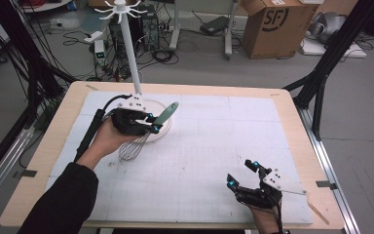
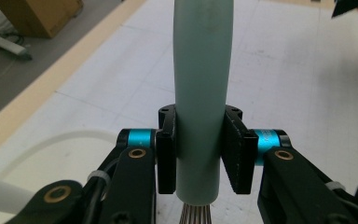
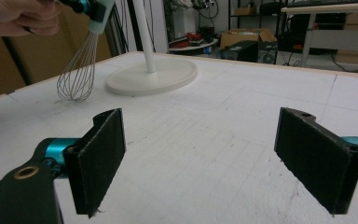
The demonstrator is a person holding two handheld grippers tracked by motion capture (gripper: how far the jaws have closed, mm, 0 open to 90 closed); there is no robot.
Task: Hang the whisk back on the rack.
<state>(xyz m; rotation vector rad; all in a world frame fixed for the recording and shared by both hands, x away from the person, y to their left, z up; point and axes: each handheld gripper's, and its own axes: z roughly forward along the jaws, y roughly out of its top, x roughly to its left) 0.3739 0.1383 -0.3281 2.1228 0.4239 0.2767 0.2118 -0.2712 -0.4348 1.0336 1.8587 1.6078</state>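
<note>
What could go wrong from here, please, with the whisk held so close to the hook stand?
1. The left tool grips the whisk low on its smooth handle, so it might slip or pivot.
2. The wire head hangs beside the stand's base and pole; a careless lift could knock the stand over.

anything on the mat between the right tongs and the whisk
No, that stretch is bare white mat. The high view shows nothing between the open right tongs and the whisk held in the left tongs.
</note>
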